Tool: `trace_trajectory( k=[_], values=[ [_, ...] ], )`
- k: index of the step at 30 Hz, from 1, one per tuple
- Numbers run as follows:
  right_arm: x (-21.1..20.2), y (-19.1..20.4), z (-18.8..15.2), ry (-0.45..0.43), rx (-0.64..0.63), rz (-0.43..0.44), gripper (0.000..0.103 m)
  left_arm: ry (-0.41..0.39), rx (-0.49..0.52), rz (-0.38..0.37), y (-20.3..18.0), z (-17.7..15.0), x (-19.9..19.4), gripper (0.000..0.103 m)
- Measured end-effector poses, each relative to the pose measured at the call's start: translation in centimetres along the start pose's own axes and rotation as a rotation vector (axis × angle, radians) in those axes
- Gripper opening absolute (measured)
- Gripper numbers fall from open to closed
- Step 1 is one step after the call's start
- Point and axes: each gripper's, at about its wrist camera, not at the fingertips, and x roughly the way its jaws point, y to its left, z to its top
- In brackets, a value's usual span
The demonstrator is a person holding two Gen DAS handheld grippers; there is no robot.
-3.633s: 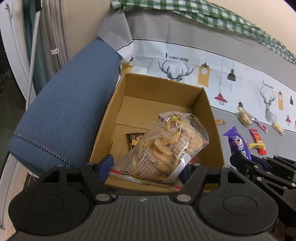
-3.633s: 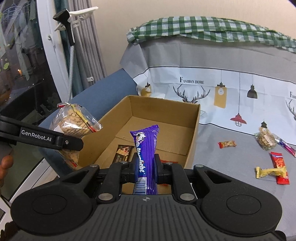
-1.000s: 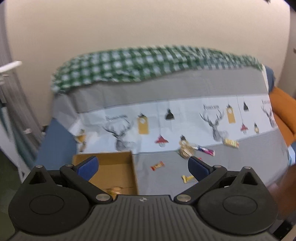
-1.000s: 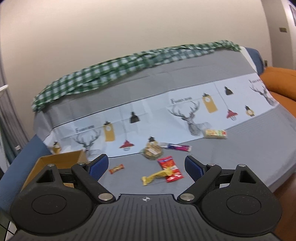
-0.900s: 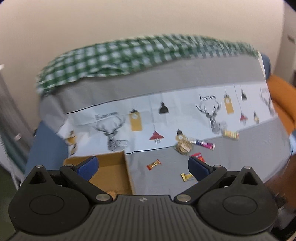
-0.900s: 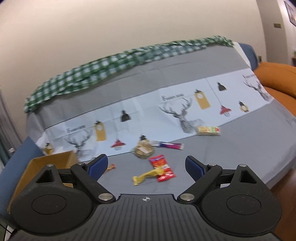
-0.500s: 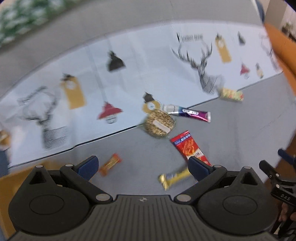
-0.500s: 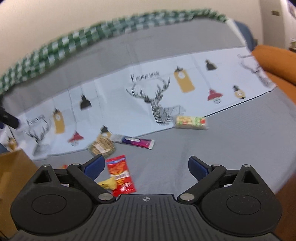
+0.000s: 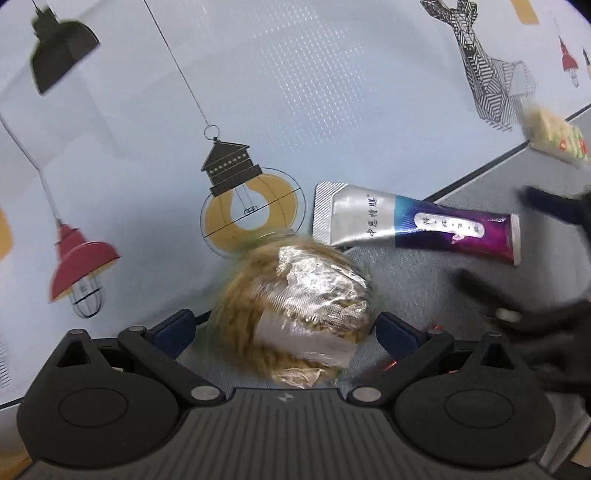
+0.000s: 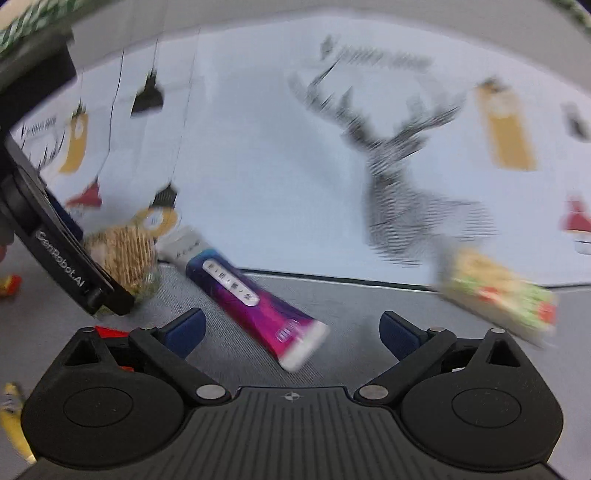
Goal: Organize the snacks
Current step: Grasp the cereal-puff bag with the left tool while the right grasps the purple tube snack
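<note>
My left gripper (image 9: 284,328) straddles the round clear-wrapped snack bag (image 9: 295,306) at lower centre, jaws released, blue pads just beside it. My right gripper (image 10: 291,328), jaws opening, frames the purple tube (image 10: 255,299), untouched, mid-frame on the grey cover (image 10: 354,302).

Printed cover over grey upholstery

A pale cloth (image 9: 332,92) printed with hanging lamps and geometric deer fills the far side; grey woven fabric (image 10: 332,295) lies nearer, a dark seam dividing them. Green checked cloth (image 10: 22,22) shows far left.
</note>
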Motion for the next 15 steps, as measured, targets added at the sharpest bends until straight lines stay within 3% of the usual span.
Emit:
trace_trajectory(
  k=[1,3,7,8,11,12,15],
  values=[
    [1.4,0.1,0.1,0.024,-0.014,-0.002,0.101,0.026,-0.008,0.029,0.5,0.1,0.7,0.103],
    [2.5,0.7,0.0,-0.043,-0.055,-0.002,0.102,0.002,-0.030,0.011,1.7,-0.2,0.8,0.103],
    [2.9,1.4,0.0,-0.072,-0.078,0.008,0.099,0.000,-0.041,0.031,2.4,-0.7,0.7,0.099],
    [2.6,1.5,-0.2,-0.085,-0.089,0.023,0.090,-0.019,-0.054,0.033,2.6,-1.0,0.2,0.085],
    [1.6,2.4,-0.6,-0.104,-0.155,0.047,0.034,-0.036,-0.036,0.053,2.5,-2.0,-1.2,0.084],
    [1.2,3.0,-0.7,-0.093,-0.181,0.034,0.022,-0.042,-0.021,0.080,2.5,-2.5,-1.4,0.084],
    [0.4,3.8,-0.9,-0.078,-0.194,-0.009,0.016,-0.048,-0.037,0.127,3.1,-4.1,-2.7,0.084]
  ],
)
